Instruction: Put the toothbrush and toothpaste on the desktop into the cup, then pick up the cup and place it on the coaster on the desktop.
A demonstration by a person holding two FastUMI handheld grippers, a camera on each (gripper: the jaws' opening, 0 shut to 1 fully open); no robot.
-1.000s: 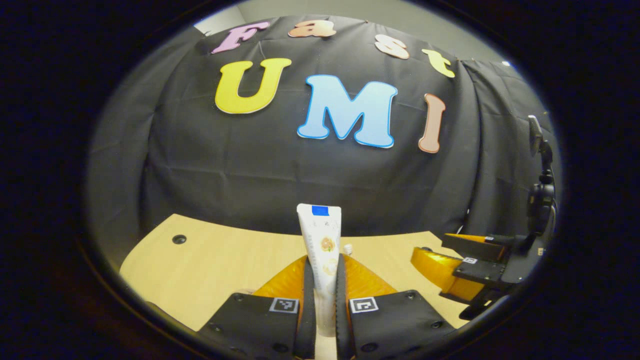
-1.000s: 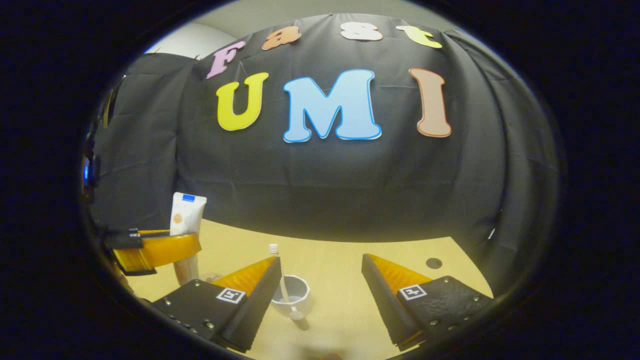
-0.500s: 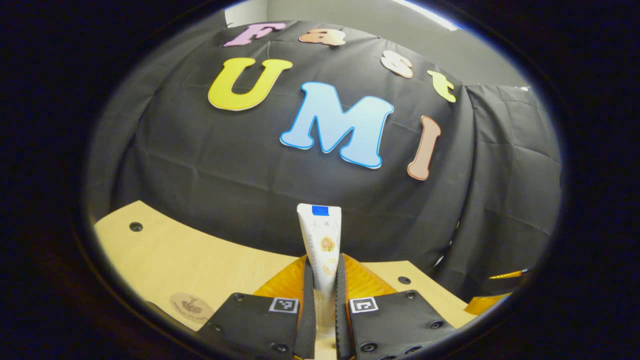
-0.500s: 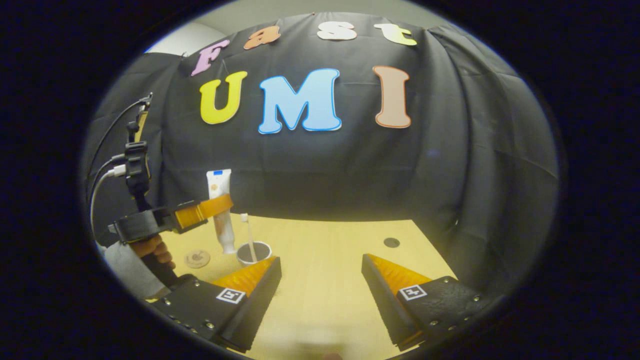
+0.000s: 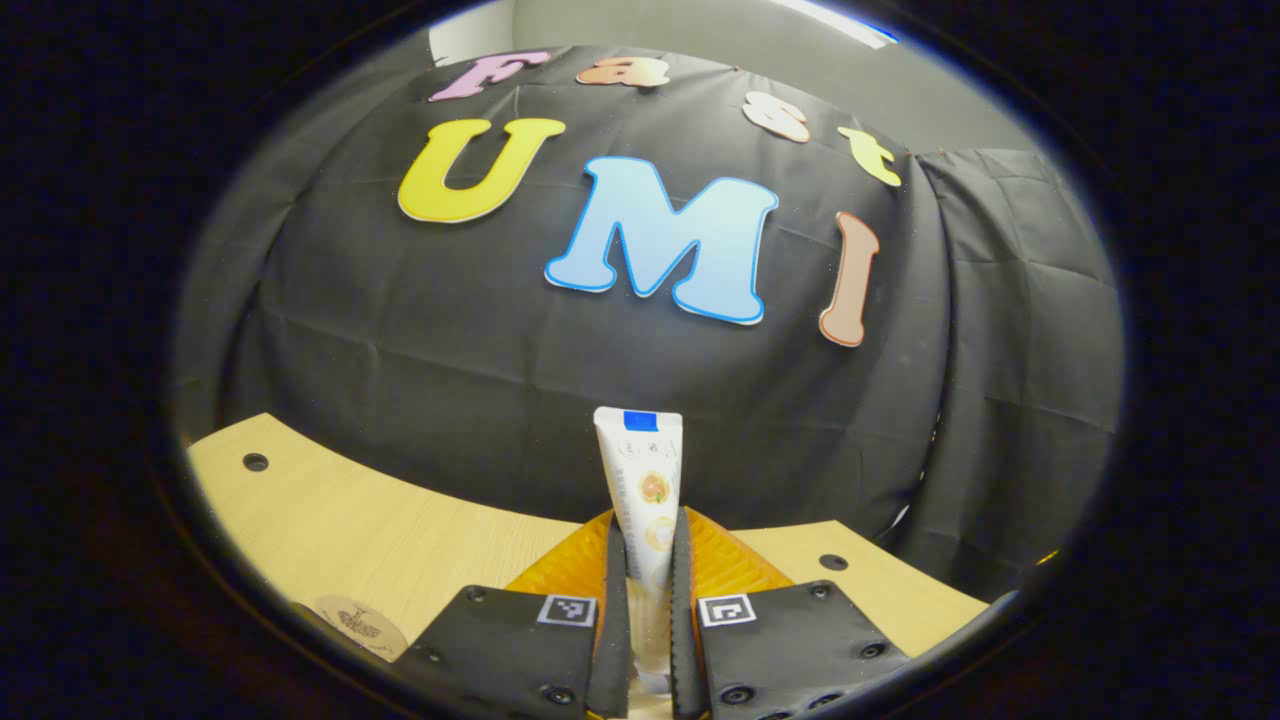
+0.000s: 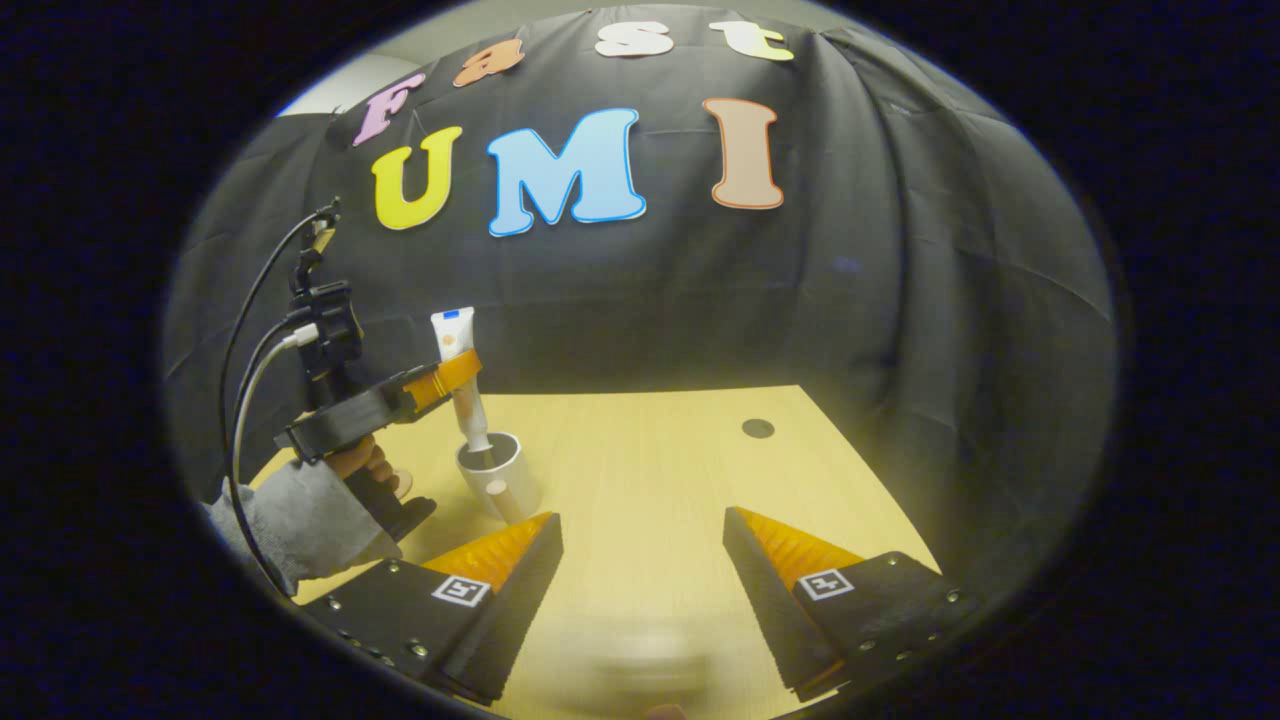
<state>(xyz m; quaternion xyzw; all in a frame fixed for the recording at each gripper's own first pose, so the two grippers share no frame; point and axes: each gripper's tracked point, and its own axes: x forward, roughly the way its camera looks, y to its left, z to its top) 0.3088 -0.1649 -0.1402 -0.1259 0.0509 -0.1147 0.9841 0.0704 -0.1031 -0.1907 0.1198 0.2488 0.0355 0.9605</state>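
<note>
Clamping narrow on the toothpaste (image 5: 641, 470) w/ the left gripper (image 5: 648, 520), both fingers pressing the tube's lower half. Keeping the tube upright, crimped end up, cap end down and hidden below the fingers in the left gripper view.

Hanging wide open and empty in the right gripper view: right gripper (image 6: 642, 520), low over the desktop (image 6: 650, 450), well apart from the cup (image 6: 499, 480).

Farther off in the right gripper view, lowering (judging by pose) the tube's cap end into the cup mouth; cap looking just at or inside the rim, can't tell how deep. Gripping the left handle w/ a hand (image 6: 362, 462) in a grey sleeve (image 6: 300, 520), just beside the cup.

Lying near the desktop's near-left edge in the left gripper view: coaster (image 5: 358, 622), bare, cup not yet on it.

Risks, prob. in this order:
- Letting go too early w/ the cap riding on the rim, so tipping the tube out onto the desktop.
- Pushing down off-centre, so nudging or toppling a light cup, esp. w/ nothing bracing it and the right gripper too far off to help.
- Leaving a tall, top-heavy tube leaning on one side, so risking a tip-over during the carry to the coaster.
- Squeezing a soft tube too hard, so buckling it and losing aim.
- Brushing the cup w/ hand or sleeve when backing out.
</note>
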